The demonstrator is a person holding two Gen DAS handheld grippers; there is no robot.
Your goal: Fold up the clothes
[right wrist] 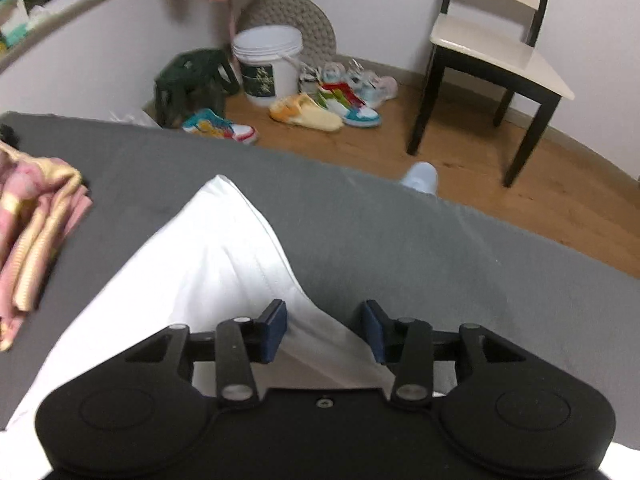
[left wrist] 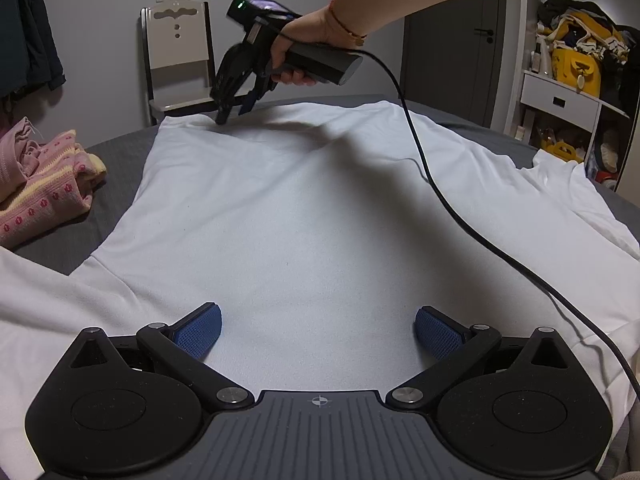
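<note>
White cotton shirt (left wrist: 312, 216) lying spread flat, filling the centre of the left wrist view, sleeves trailing to lower left and right, on grey bed (left wrist: 116, 152). Likely handling light, limp and floppy, sagging anywhere unsupported; best gripping at hem corners or shoulder seams. Right gripper (left wrist: 230, 114) hovering at upper centre over the far hem, fingers parted narrowly, straddling the hem edge (right wrist: 280, 280) without pinching. Left gripper (left wrist: 318, 332) hanging wide, holding nothing, low in frame above the near cloth. Pink knit pile (left wrist: 44, 176) sitting at left, just beside the shirt. Black cable (left wrist: 460, 216) draping across the right side, risking snagging a fold.
</note>
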